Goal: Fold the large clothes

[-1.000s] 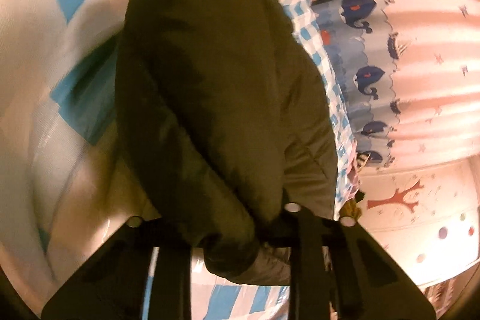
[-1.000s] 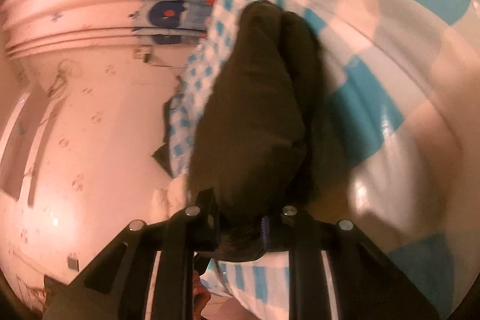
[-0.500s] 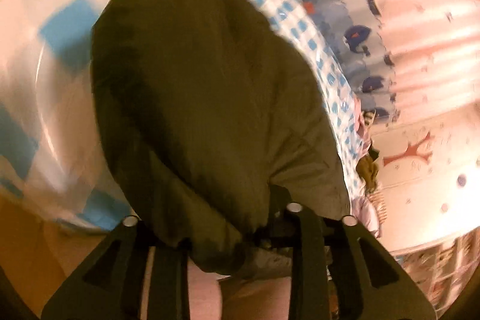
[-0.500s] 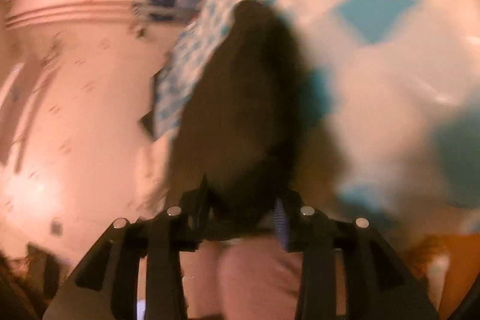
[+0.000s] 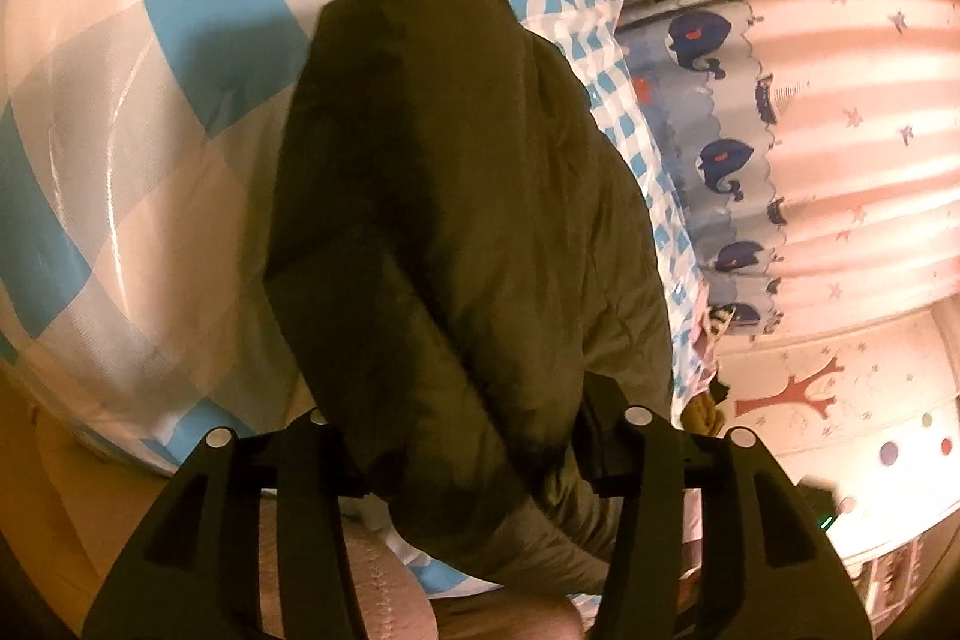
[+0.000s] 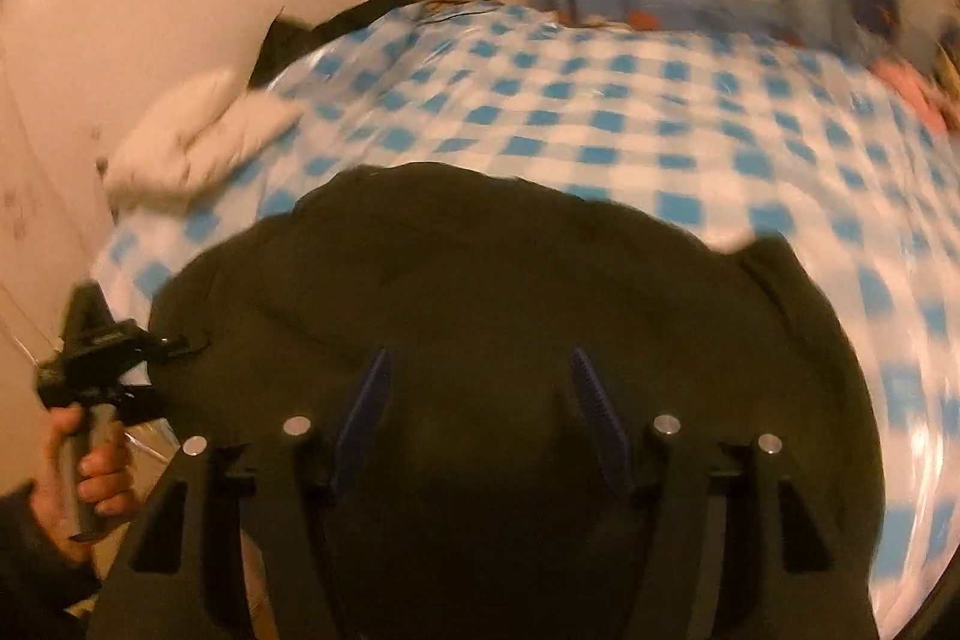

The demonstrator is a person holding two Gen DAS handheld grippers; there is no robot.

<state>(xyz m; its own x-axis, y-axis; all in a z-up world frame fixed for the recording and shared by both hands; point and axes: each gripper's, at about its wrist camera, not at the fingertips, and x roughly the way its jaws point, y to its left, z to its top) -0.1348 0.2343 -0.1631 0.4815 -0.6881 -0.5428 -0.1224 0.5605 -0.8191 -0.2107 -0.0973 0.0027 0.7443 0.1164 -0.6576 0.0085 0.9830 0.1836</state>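
A dark olive padded garment [image 5: 456,196] lies on a bed with a blue and white checked cover [image 5: 120,112]. My left gripper [image 5: 474,436] is shut on the garment's near edge, and the cloth bulges up between its fingers. In the right wrist view the garment [image 6: 492,292] lies spread flat on the checked cover [image 6: 660,112]. My right gripper [image 6: 480,370] is open above it, its blue pads [image 6: 591,388] bare and holding nothing. The left gripper [image 6: 99,346] shows at the garment's left edge, held by a hand.
A white pillow [image 6: 192,130] lies at the bed's far left corner by the pink wall. A curtain with dark blue whales [image 5: 720,148] hangs behind the bed. A dark item [image 6: 318,28] sits at the bed's far edge. A pink cloth [image 6: 912,88] lies at far right.
My right gripper has let go of the garment and opened, and its view has swung round over the bed. The left gripper still holds the garment, which now lies flatter.
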